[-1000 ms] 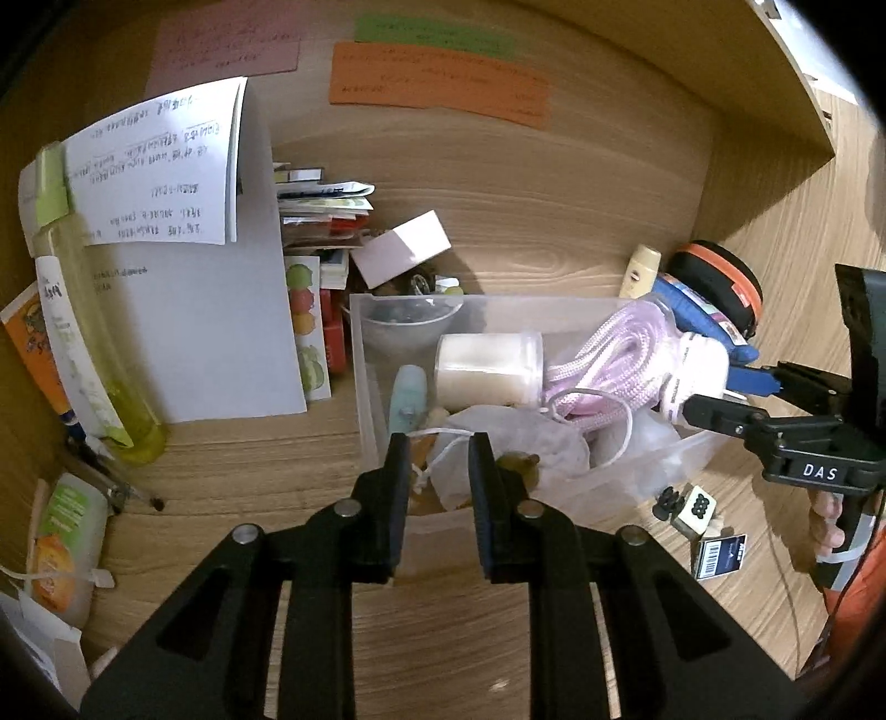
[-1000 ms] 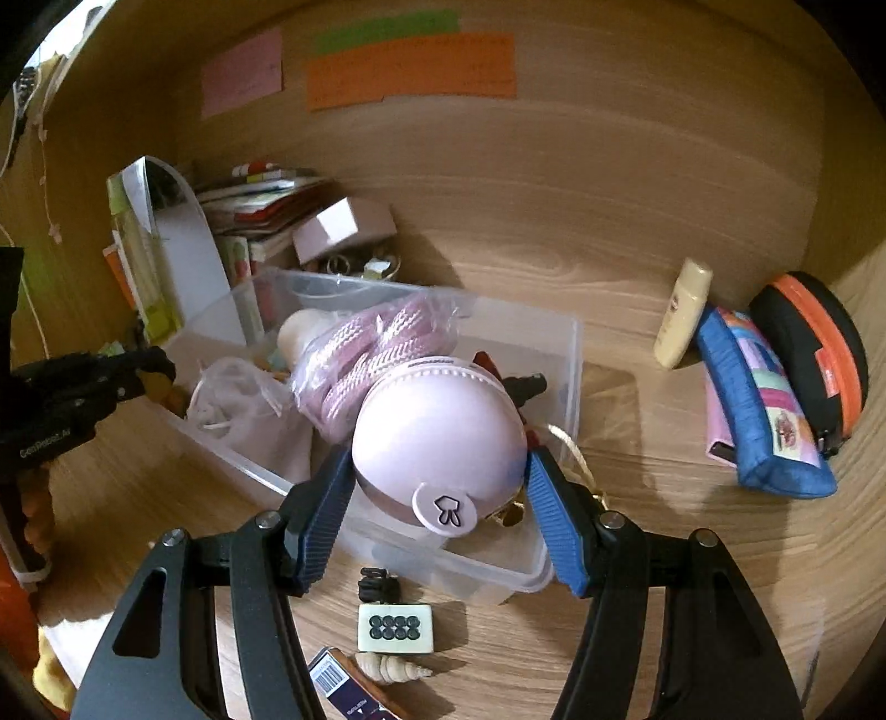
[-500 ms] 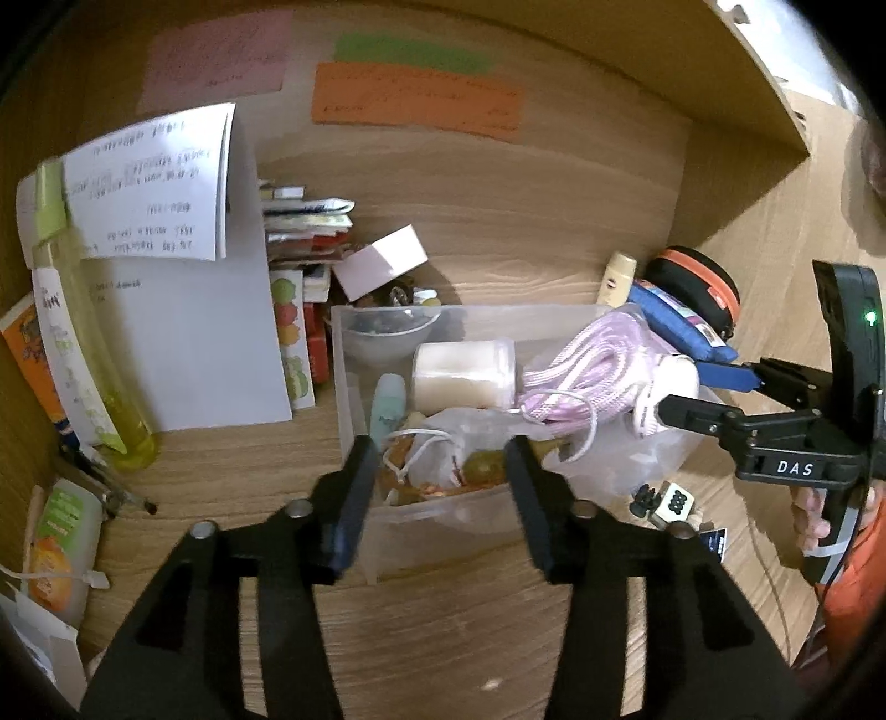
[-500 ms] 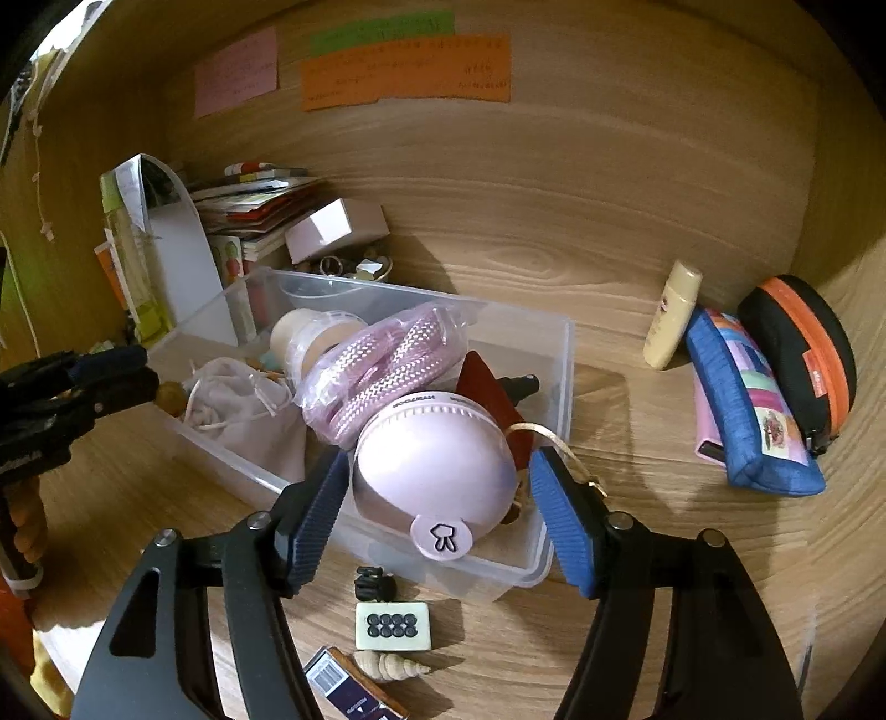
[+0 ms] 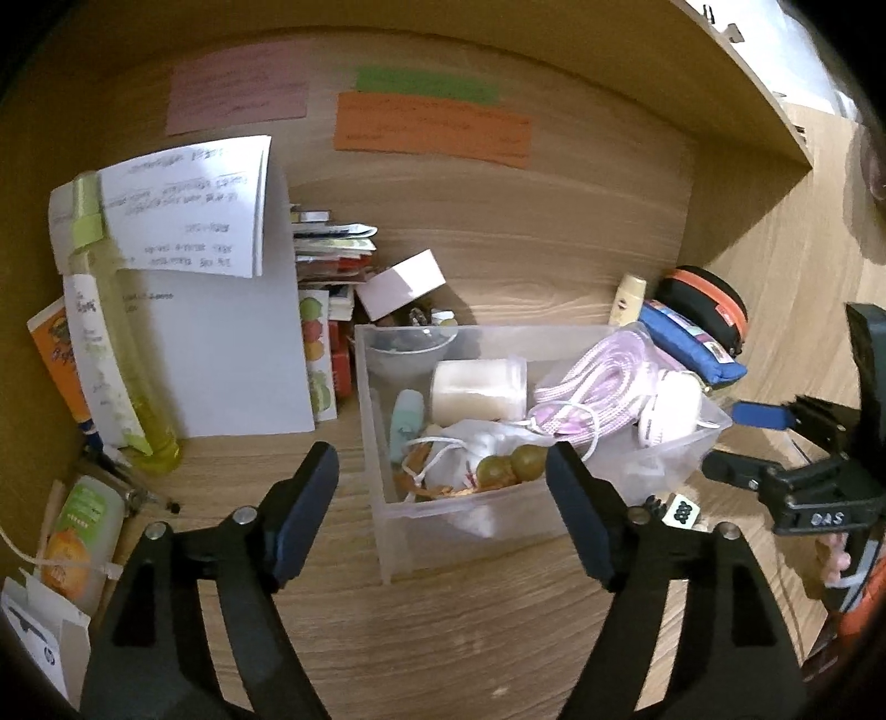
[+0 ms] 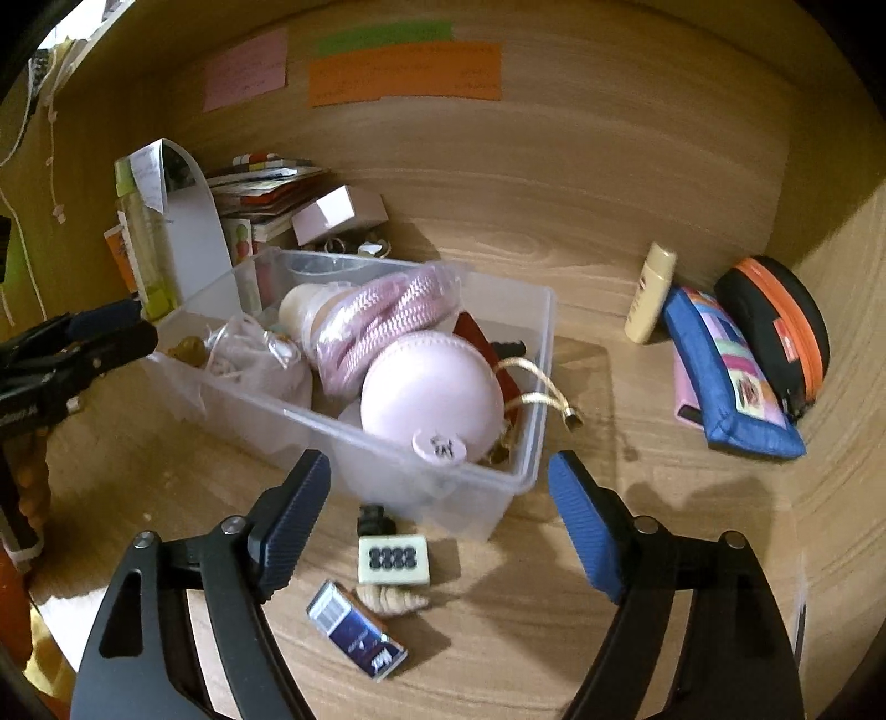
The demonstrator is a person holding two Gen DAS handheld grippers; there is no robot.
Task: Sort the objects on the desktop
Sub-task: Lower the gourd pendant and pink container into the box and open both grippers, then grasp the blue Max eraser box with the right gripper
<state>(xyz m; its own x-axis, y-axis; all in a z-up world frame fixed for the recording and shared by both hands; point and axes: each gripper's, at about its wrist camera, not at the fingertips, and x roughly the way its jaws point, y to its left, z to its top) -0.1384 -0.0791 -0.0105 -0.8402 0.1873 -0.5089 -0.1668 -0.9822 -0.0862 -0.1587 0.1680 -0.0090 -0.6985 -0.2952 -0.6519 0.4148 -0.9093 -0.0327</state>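
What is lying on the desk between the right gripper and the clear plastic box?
In the right wrist view, a mahjong tile, a black clip, a shell and a small blue box lie between the right gripper and the clear box.

- Pink note, green note and orange note were stuck on the wooden back wall.
- White paper sheet hung folded over a white stand at left.
- Surface was pale wood grain.
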